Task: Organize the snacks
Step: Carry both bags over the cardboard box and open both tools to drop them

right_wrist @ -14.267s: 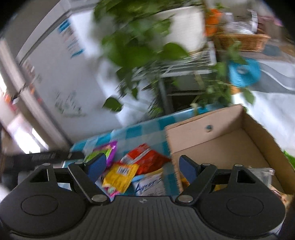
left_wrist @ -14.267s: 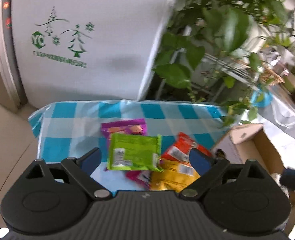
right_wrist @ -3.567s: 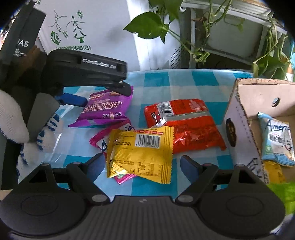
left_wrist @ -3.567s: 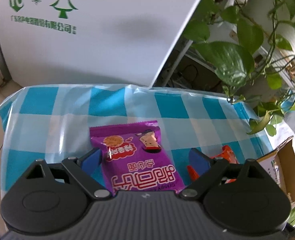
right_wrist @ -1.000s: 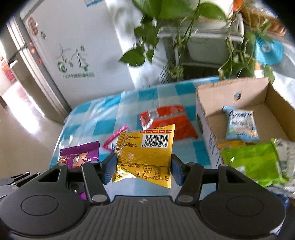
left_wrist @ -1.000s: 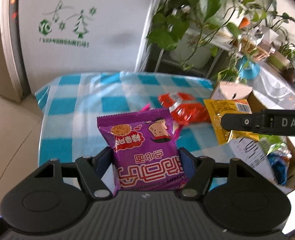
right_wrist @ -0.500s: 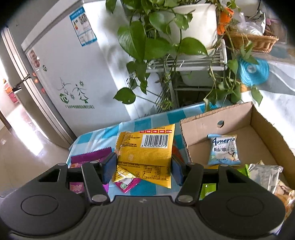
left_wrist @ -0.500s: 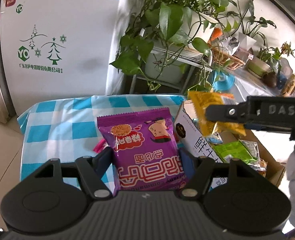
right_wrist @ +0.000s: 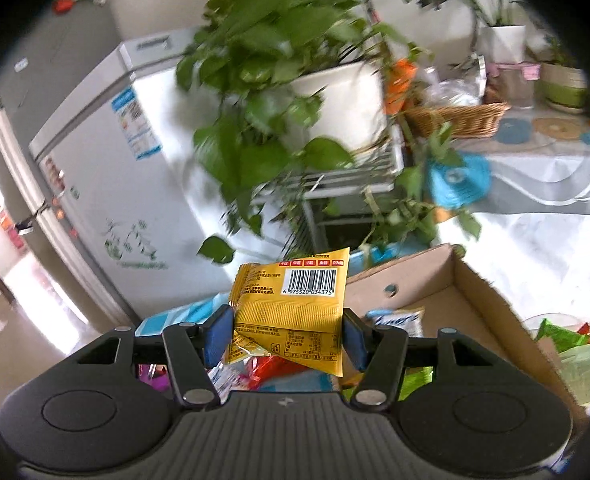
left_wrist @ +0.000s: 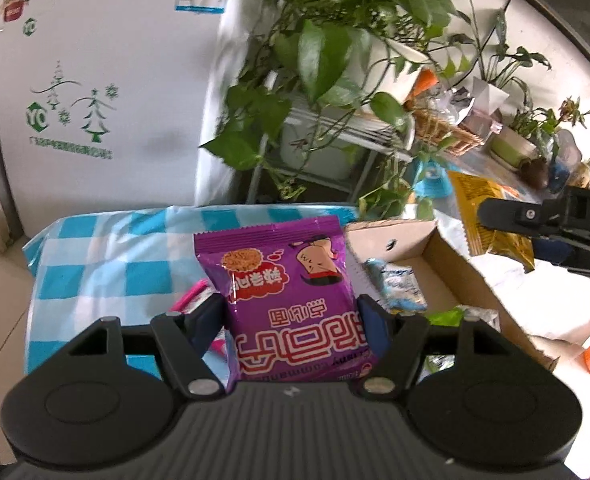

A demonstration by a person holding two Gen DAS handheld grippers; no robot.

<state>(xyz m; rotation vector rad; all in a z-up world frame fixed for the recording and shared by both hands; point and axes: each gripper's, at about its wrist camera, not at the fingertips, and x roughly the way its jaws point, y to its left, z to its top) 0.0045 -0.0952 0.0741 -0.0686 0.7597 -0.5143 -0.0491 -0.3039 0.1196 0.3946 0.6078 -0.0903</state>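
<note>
Item 1: purple snack packet (left_wrist: 291, 300). Clamped across its width in the left tongs (left_wrist: 291, 322), carried clear above the surface (left_wrist: 107, 248), near that surface's right edge.

Item 2: yellow snack packet (right_wrist: 295, 308). Clamped across its lower half in the right tongs (right_wrist: 285, 338), barcode end upward, carried above the cardboard box (right_wrist: 475, 300).

Item 3: cardboard box. Open-topped, beside the right edge of the checked-cloth surface; already contains a pale blue packet (left_wrist: 395, 284) and green packets (right_wrist: 567, 344).

Item 4: pink packet (left_wrist: 199, 300), lying on the surface below the left tongs.

Handling, judged: sealed foil pouches, light, puffed and yielding; film slippery, contents probably brittle. Best gripped on the side edges or the flat crimped seams, firmly enough not to slide, without crushing the middle.
</note>
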